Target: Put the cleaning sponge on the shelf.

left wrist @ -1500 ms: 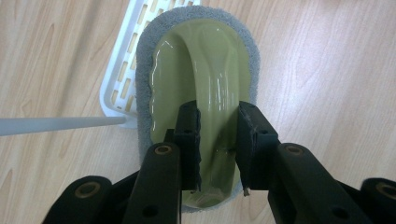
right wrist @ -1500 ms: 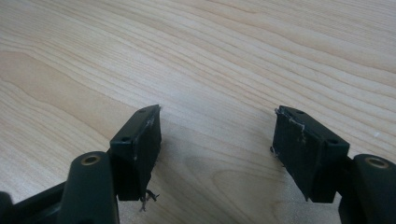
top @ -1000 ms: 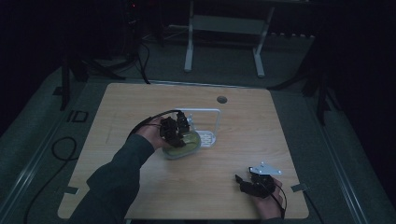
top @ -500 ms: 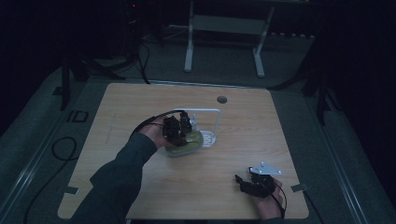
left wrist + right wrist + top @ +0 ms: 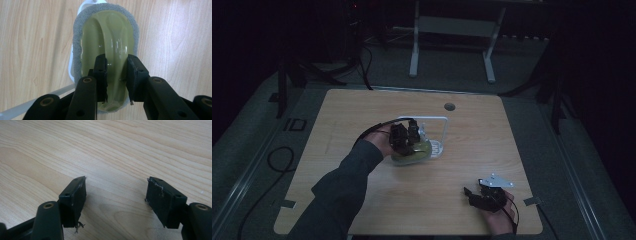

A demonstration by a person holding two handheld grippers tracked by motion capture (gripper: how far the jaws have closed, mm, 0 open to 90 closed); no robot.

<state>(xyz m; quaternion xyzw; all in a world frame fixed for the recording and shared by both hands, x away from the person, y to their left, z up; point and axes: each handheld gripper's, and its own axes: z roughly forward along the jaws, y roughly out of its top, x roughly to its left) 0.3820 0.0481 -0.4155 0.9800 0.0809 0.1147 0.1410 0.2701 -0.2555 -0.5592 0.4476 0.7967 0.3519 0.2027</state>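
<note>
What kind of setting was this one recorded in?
Probably a lab or studio recording station, not a home: a bare wooden table with a cable hole, stand legs and loose cables on a dim grey floor. On the table, a green scrubbing sponge.

Olive-green scrubber [image 5: 110, 37], grey sponge rim [image 5: 78, 35], black tongs [image 5: 116, 75].

High view very dim, underexposed; room beyond table [image 5: 362, 125] near black, detail lost, grainy. Both gripper views bright, evenly lit, wood grain sharp. Left gripper view: specular glare streaks on green handle [image 5: 112, 40]; near jaws slightly soft. Right gripper view: soft shadows under jaws, far table mildly blurred. No motion blur. Slight wide-angle stretch at edges.
</note>
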